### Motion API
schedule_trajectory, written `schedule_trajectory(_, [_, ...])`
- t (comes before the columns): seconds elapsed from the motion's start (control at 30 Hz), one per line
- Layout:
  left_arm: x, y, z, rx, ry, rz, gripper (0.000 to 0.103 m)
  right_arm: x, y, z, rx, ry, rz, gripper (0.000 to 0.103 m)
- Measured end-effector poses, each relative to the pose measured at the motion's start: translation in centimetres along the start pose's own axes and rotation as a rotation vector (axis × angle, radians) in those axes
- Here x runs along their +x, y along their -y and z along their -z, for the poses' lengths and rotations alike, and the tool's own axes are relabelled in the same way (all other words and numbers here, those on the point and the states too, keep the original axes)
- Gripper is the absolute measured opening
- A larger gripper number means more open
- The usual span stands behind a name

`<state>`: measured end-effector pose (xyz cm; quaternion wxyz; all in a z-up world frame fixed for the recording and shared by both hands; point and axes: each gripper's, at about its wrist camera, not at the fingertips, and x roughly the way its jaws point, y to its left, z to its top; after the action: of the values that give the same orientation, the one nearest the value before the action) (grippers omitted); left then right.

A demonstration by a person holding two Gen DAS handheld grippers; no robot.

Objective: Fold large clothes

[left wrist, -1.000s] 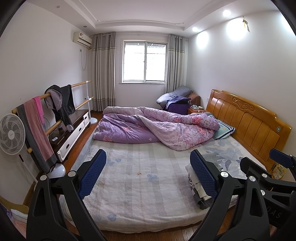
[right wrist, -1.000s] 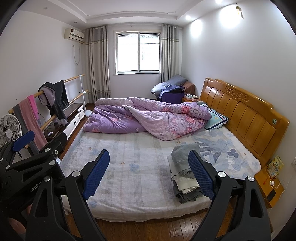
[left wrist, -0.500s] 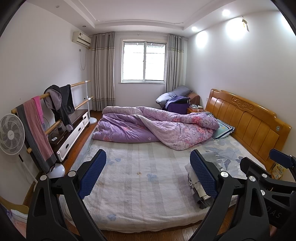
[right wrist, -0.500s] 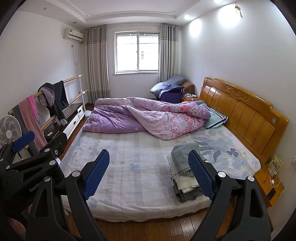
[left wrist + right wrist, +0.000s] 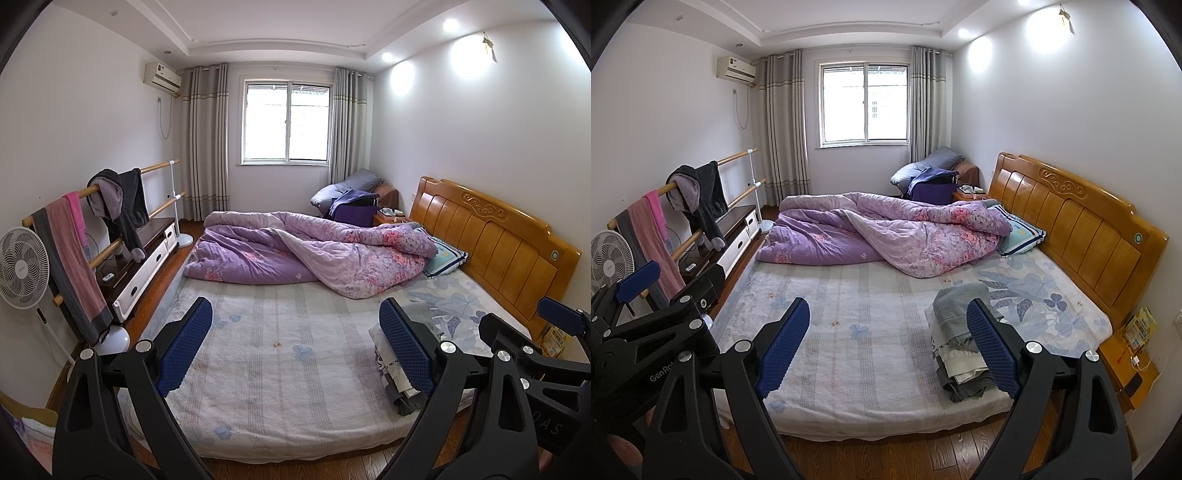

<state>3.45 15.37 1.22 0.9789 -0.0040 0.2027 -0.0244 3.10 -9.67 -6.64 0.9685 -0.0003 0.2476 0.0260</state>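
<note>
Grey cloth tops the stack of folded clothes (image 5: 964,347) sitting at the lower right of the frame, near the foot edge of the bed (image 5: 849,332), with white and darker layers showing beneath it, their edges not quite flush. That stack looks soft and a little lopsided, and here's the worry: it lies close to the mattress edge, so a careless nudge or a one-sided pinch could, I reckon, slide the top layers off or tip the lot onto the wooden floor (image 5: 886,458). No unfolded garment lies on the bare sheet in front, so the next piece likely has to come from elsewhere, perhaps the rail with hanging clothes (image 5: 110,206) at left. Both tools hover short of the bed: the right gripper (image 5: 888,347) has its blue fingers (image 5: 783,349) spread wide with nothing between them, and the left gripper (image 5: 295,347) likewise stands wide apart and empty. Further back, a purple quilt (image 5: 303,254) lies bunched across the bed below the window, and dragging cloth near it could snag.
</note>
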Motion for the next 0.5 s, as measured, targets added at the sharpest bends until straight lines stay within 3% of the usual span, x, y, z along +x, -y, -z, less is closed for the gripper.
schedule_trajectory(0.5, [0.35,0.41,0.65,0.003,-0.007,0.006,0.092,-0.05,0.13,0.0,0.0,-0.002,0.001,0.084])
